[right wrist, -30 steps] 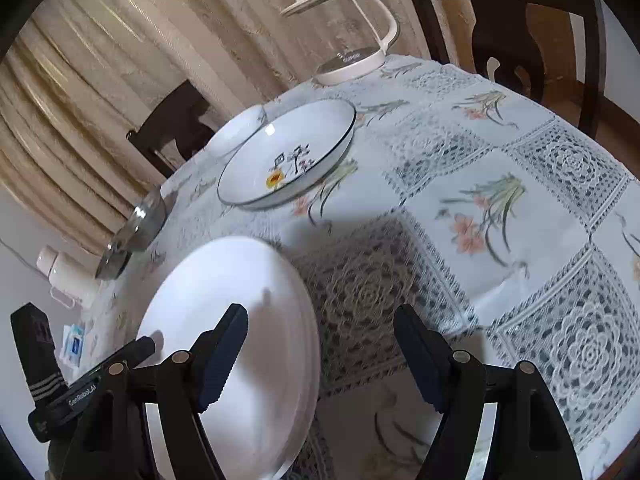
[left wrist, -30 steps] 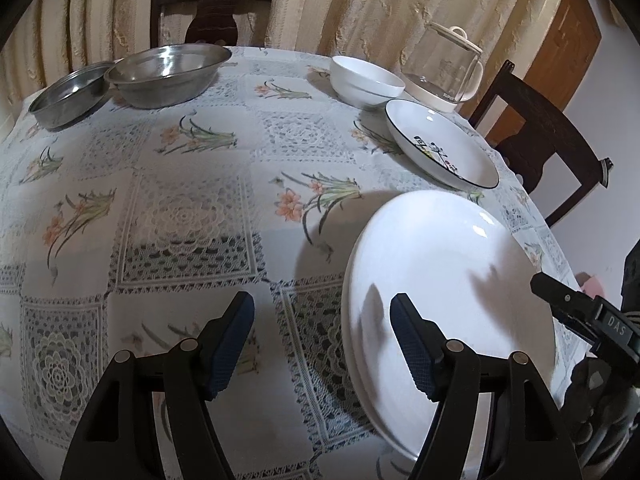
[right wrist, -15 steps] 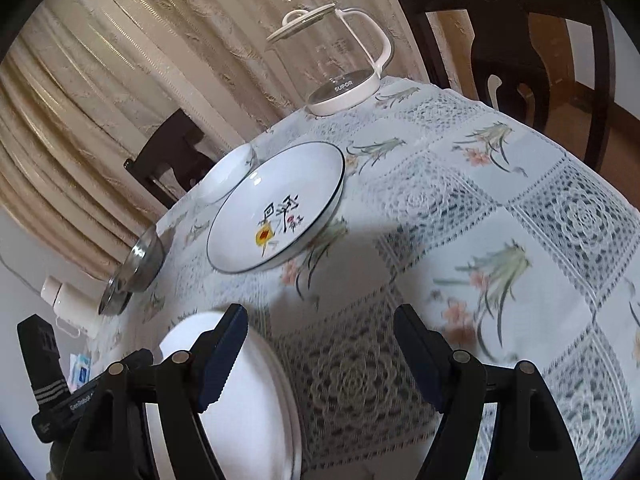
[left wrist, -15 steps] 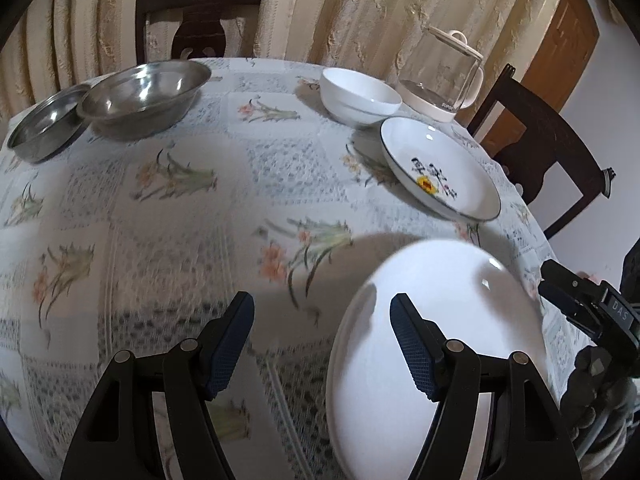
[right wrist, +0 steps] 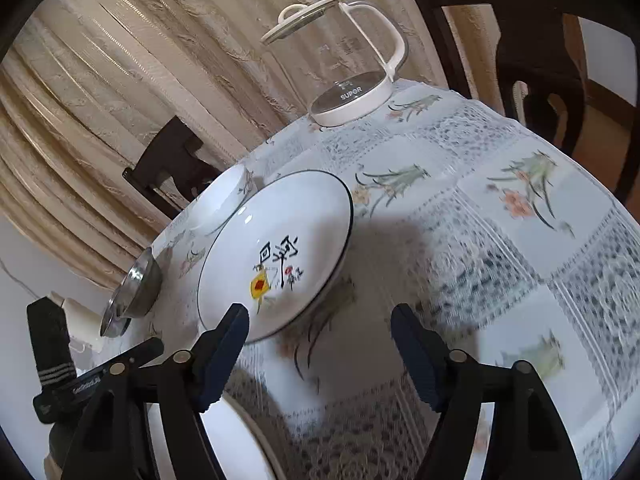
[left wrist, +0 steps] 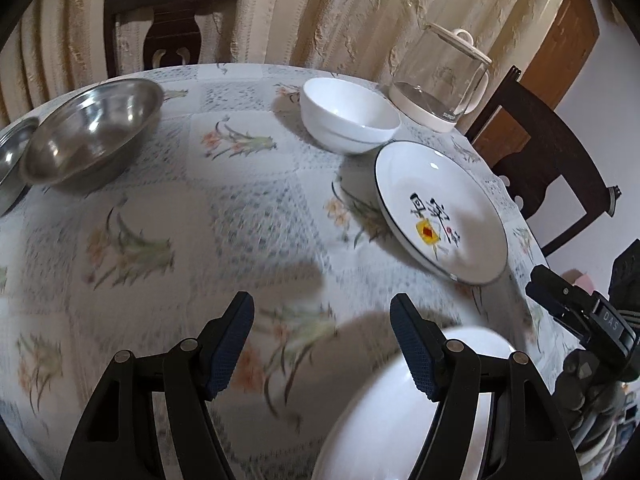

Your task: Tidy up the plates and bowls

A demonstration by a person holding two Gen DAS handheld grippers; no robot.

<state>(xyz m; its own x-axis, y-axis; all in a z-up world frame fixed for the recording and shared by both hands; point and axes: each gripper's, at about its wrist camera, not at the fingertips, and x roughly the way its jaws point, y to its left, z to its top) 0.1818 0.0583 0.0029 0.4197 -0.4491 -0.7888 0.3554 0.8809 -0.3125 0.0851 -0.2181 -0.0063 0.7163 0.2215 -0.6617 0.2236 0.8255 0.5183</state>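
Your left gripper stands wide apart at the bottom of the left wrist view, with nothing between its pads, above the floral tablecloth. Your right gripper is spread just as wide and also holds nothing. A plain white plate lies at the lower right of the left view, partly behind your right-hand finger. The decorated plate with the dark rim sits right of centre, just in front of the white bowl. A glass kettle stands at the upper right. Two steel bowls rest at the upper left, one overlapping the other. In the right wrist view, the decorated plate fills the centre, just beyond your fingertips, and the plain plate's edge shows at the bottom.
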